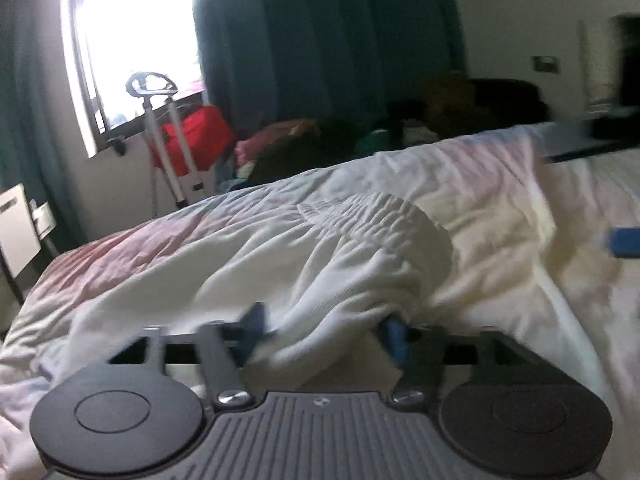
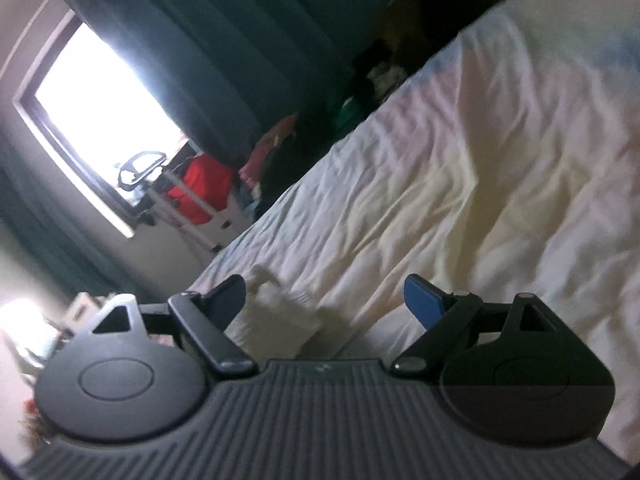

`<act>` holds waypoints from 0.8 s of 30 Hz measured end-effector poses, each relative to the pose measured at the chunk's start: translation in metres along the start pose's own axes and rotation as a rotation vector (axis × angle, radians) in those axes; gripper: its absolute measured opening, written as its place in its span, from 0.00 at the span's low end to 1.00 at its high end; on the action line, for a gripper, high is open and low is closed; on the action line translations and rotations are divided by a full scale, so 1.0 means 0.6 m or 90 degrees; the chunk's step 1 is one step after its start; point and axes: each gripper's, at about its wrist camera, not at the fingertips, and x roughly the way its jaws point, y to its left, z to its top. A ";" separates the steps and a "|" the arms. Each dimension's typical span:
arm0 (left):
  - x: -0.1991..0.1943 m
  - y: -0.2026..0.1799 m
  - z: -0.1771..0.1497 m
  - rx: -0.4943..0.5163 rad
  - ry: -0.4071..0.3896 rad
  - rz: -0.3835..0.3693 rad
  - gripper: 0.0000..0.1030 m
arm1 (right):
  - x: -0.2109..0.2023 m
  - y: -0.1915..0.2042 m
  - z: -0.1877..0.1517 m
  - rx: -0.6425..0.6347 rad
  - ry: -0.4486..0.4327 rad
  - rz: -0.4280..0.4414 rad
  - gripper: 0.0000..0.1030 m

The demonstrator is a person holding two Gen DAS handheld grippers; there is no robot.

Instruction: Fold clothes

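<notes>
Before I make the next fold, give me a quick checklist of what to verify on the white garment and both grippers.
1. Left gripper open: ok, jaws spread.
2. Left gripper free of the white garment: cannot tell; cloth bunches between its fingers, blurred.
3. Right gripper open and empty: ok, a garment edge lies between the fingers, unpinched.
4. Garment flat: not ok, crumpled, with its elastic band bunched.
5. Bedspread smooth: not ok, wrinkled.

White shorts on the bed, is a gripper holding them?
No. The left gripper has its jaws spread open around a bunched edge of the white shorts, not pinching. The right gripper is open, empty.
</notes>
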 end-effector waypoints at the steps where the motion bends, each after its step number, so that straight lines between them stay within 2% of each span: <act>1: -0.022 0.014 -0.014 0.006 -0.004 -0.013 0.84 | 0.003 0.002 -0.005 0.001 0.012 0.006 0.85; 4: -0.085 0.072 -0.060 0.019 0.006 -0.011 0.84 | 0.020 0.012 -0.022 0.005 0.064 0.037 0.85; 8: -0.144 0.146 -0.109 0.010 0.038 0.031 0.87 | 0.046 0.019 -0.051 0.041 0.129 0.076 0.85; 14: -0.193 0.236 -0.154 -0.067 0.042 0.064 0.91 | 0.073 0.049 -0.079 0.060 0.183 0.127 0.86; 18: -0.207 0.260 -0.160 -0.118 0.055 0.067 0.91 | 0.086 0.051 -0.086 0.085 0.191 0.124 0.87; 22: -0.191 0.285 -0.170 -0.157 0.057 0.064 0.91 | 0.128 0.018 -0.101 0.215 0.208 0.114 0.87; 24: -0.183 0.298 -0.174 -0.172 0.054 0.066 0.91 | 0.148 0.015 -0.109 0.221 0.201 0.091 0.87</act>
